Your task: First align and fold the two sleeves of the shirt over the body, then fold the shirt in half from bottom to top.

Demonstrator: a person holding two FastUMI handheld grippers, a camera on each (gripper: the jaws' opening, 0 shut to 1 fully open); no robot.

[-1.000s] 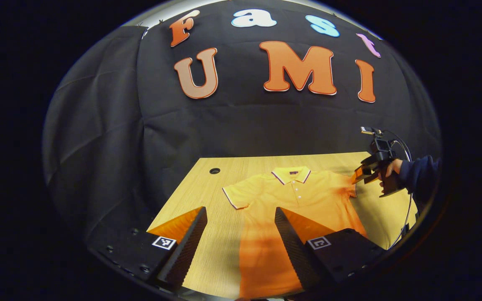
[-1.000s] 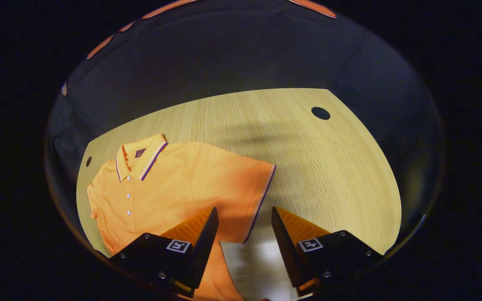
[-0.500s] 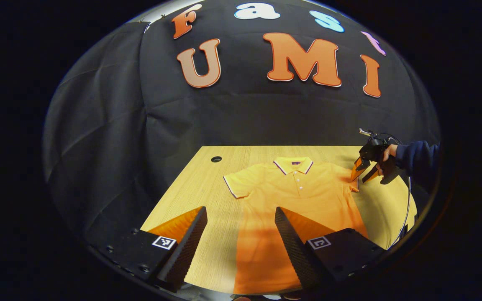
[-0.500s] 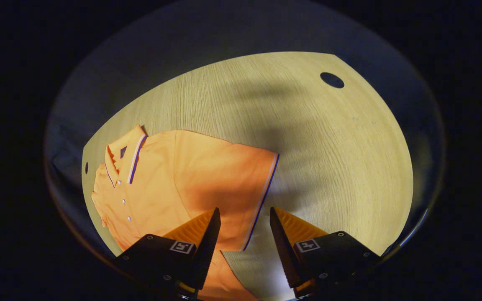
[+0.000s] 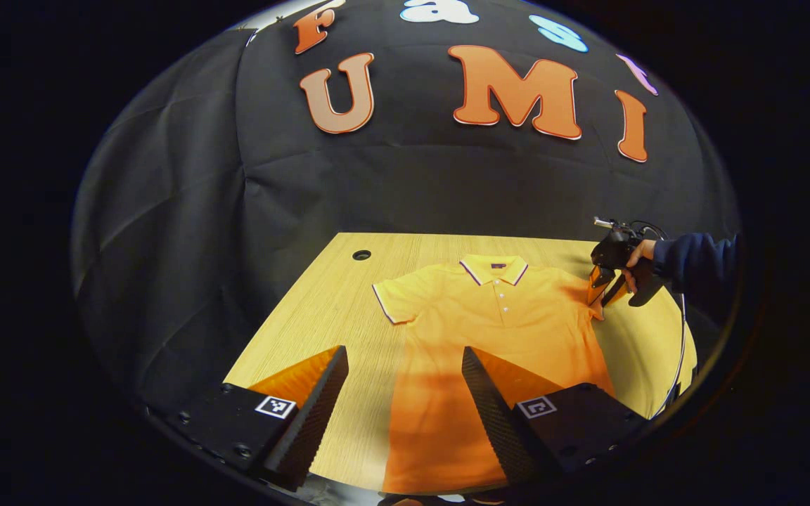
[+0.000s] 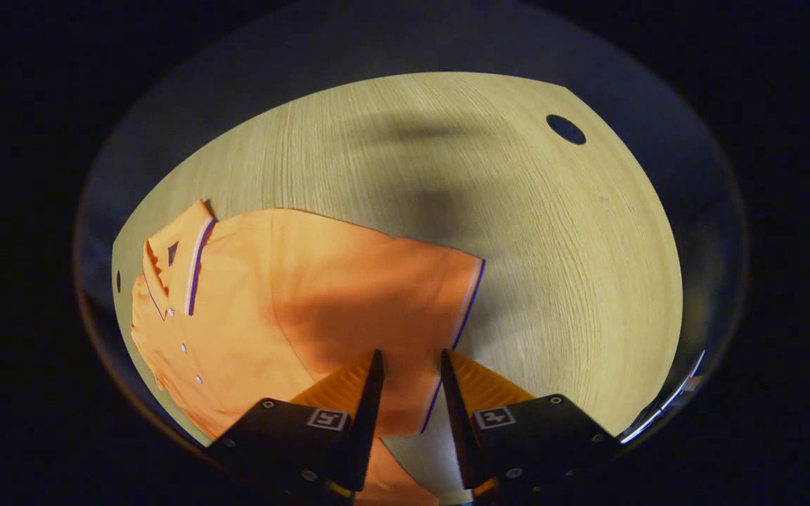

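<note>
Shirt [image 5: 496,330] is lying flat and face up on the desk [image 5: 320,316], collar pointing toward the black cloth wall, both short sleeves out to the sides and nothing folded yet as far as we can judge.

Our right gripper [image 6: 408,379] sits right over the trimmed hem of the right sleeve [image 6: 405,295], fingers narrowed to a small gap with the striped edge between them. We can't tell if they're actually pinching the fabric yet. Our left gripper [image 5: 405,379] hovers over the shirt's lower half with its fingers spread wide, holding nothing.

What worries us:
- If the right fingers close while riding too high, they could nip only the trim, and the sleeve slips out mid-fold.
- If they grab too deep, they might catch the body layer under the sleeve too, and the whole shoulder drags sideways instead of folding.
- Nothing is pinning the shirt, so pulling the sleeve across could skew the whole shirt on that smooth wood.

Surface and room: light wood-grain desk with a round cable hole [image 6: 565,130] well beyond the sleeve, another hole [image 5: 361,255] off past the shirt's other sleeve. Dark draped cloth behind the desk, and a dark-sleeved hand [image 5: 633,256] holds the right gripper.
</note>
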